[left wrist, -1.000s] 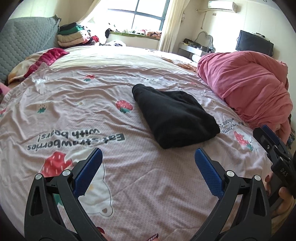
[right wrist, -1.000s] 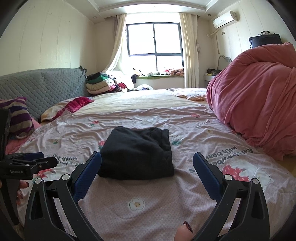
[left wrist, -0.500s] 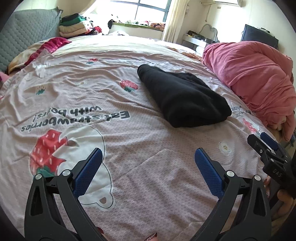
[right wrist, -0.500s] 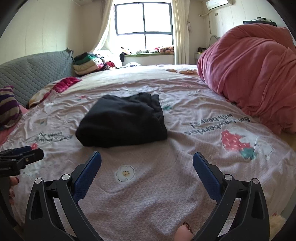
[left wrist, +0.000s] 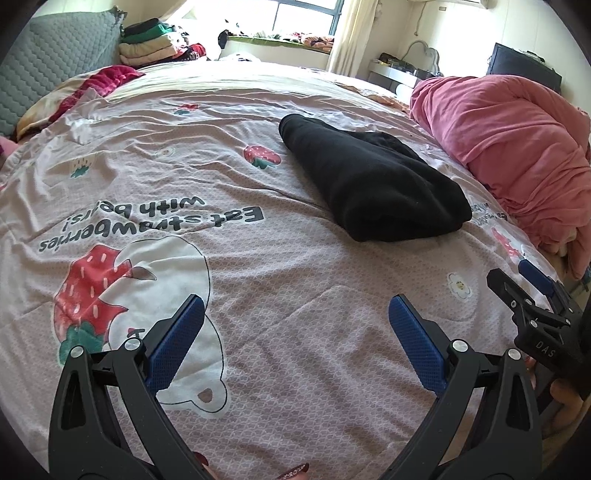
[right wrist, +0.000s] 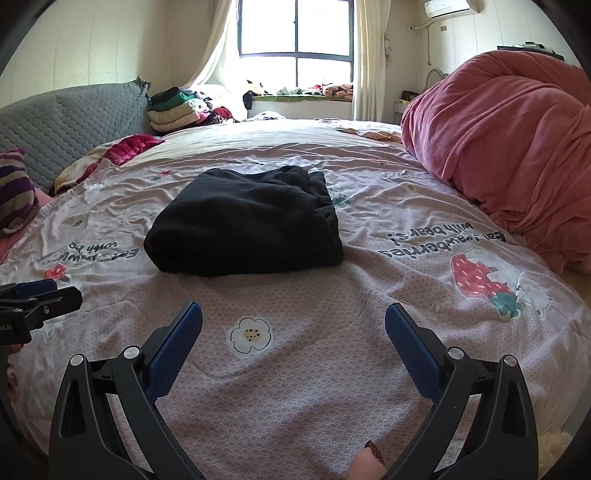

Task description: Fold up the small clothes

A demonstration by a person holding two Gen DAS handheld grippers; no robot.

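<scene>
Reviewing both wrist feeds, I find the left gripper (left wrist: 295, 317) held low over the pink printed bedspread (left wrist: 258, 280), its blue-padded fingers (left wrist: 173, 343) spread wide with nothing between them. My right gripper (right wrist: 293, 325) is in the same condition: jaws wide apart, empty, poised above a white flower print on the cover. The black garment (right wrist: 245, 221) lies folded into a compact, thick bundle near the middle of the bed, well ahead of both grippers and touching neither; in the left view it (left wrist: 373, 188) sits to the right of the strawberry print and the upside-down lettering. A heaped pink quilt (right wrist: 509, 147) occupies the right side of the bed, near the garment but apart from it. A grey quilted headboard (right wrist: 70, 122) and a stack of folded clothes (right wrist: 177, 110) stand at the far left, with a window (right wrist: 295, 33) behind. Each feed catches the other gripper at its edge, along with part of a hand (left wrist: 565, 402); the hand's grip is, as far as I can judge, too cropped to describe.
</scene>
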